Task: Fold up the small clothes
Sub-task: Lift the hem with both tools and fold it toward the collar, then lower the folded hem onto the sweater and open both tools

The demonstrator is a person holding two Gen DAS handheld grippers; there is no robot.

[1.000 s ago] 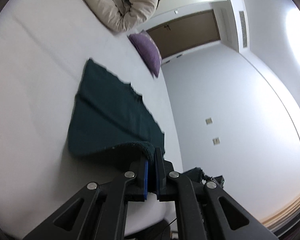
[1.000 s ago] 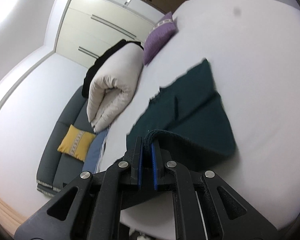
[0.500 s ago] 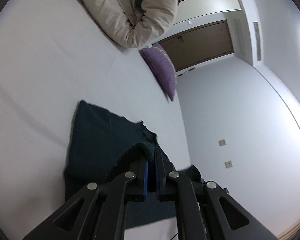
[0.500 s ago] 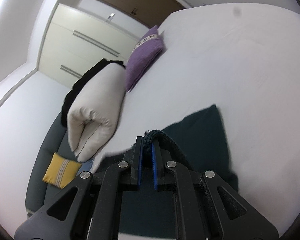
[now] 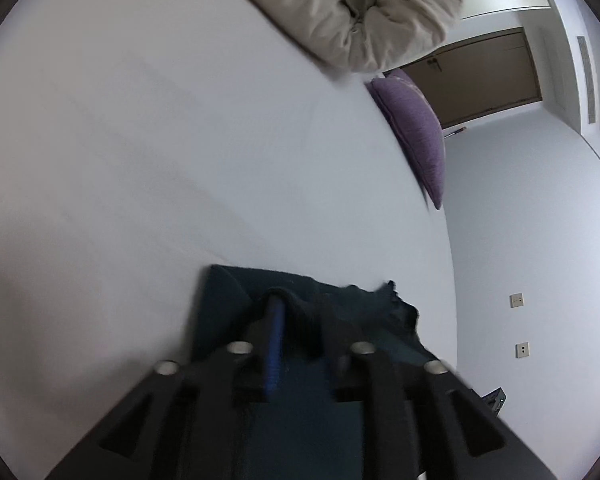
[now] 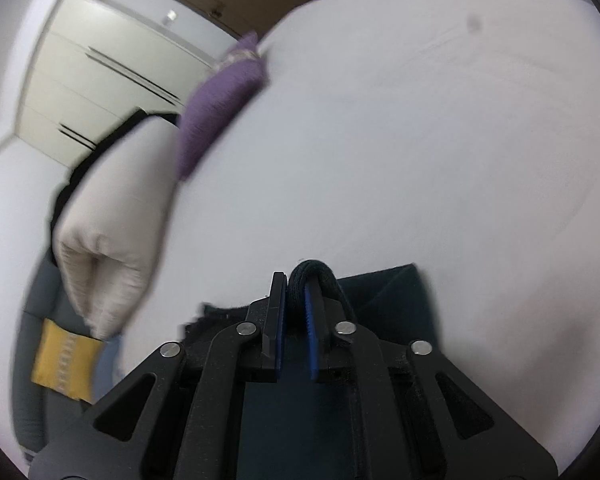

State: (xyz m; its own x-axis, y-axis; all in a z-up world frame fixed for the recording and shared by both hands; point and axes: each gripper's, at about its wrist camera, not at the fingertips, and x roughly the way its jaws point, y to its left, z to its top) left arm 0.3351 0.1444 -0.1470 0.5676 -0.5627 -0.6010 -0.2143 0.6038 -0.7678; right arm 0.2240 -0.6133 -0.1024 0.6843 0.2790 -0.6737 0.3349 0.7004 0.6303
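A dark teal garment [image 5: 364,312] lies on the white bed [image 5: 180,152], now mostly under both grippers. In the left wrist view my left gripper [image 5: 300,312] has its jaws spread, and a fold of the garment's edge lies loose between them. In the right wrist view my right gripper [image 6: 298,292] is shut on a rolled edge of the same garment [image 6: 392,292], which loops over the right finger. The garment's far edge shows just past both sets of fingertips.
A rolled beige duvet [image 5: 356,12] and a purple cushion [image 5: 416,136] lie at the far end of the bed. The right wrist view shows the duvet [image 6: 112,216], the cushion [image 6: 216,108], a grey sofa with a yellow cushion [image 6: 64,360] and white wardrobes [image 6: 100,76].
Both grippers have carried the garment's near edge forward over the rest of it, toward its far edge. The left gripper's jaws have spread apart. The right stays shut.
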